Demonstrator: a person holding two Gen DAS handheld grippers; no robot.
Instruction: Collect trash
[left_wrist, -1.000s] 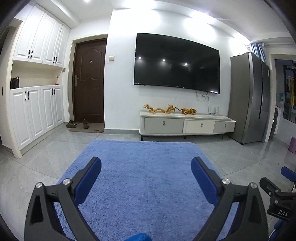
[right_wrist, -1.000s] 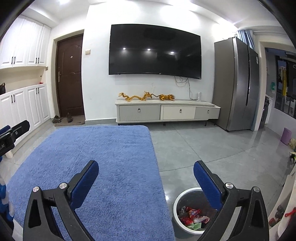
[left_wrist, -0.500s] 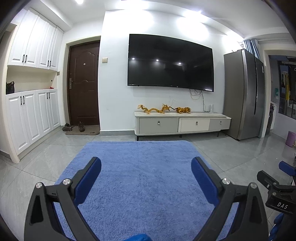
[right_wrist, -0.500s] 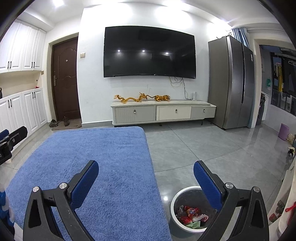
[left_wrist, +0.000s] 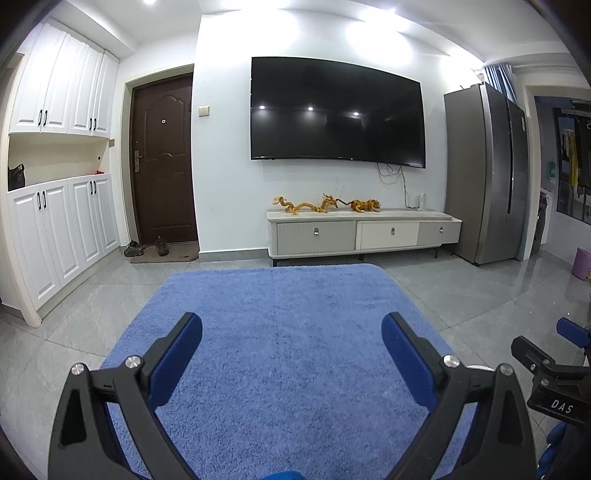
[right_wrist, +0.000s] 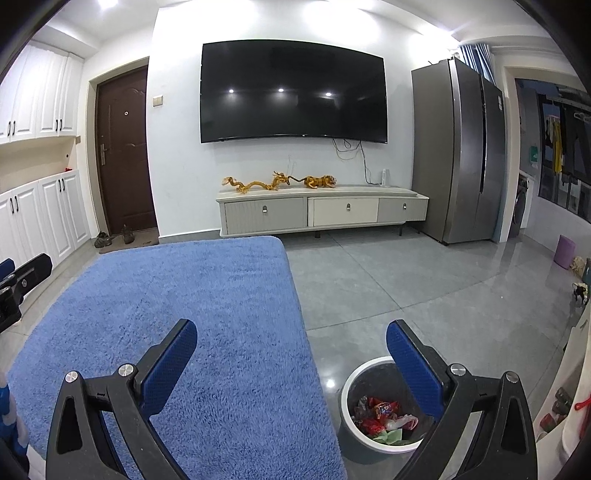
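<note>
Fingers (right_wrist: 413, 362) apart above bin (right_wrist: 354, 373) rim

"DAS" is printed on the right gripper (left_wrist: 554, 369).

Home living room, wall TV (left_wrist: 336, 110) over low cabinet (left_wrist: 364, 232), blue rug (left_wrist: 280, 332), fridge (left_wrist: 484, 173), white cupboards (left_wrist: 62, 155), shoes (left_wrist: 146, 248) by door (left_wrist: 162, 158)

Both wrist cameras look forward from low over the blue rug (left_wrist: 288, 332), facing the wall-mounted television (left_wrist: 336, 110) across the room. The right wrist view sits further right, taking in the trash bin (right_wrist: 349, 391); both share rug, television, cabinet (right_wrist: 321, 210).
</note>
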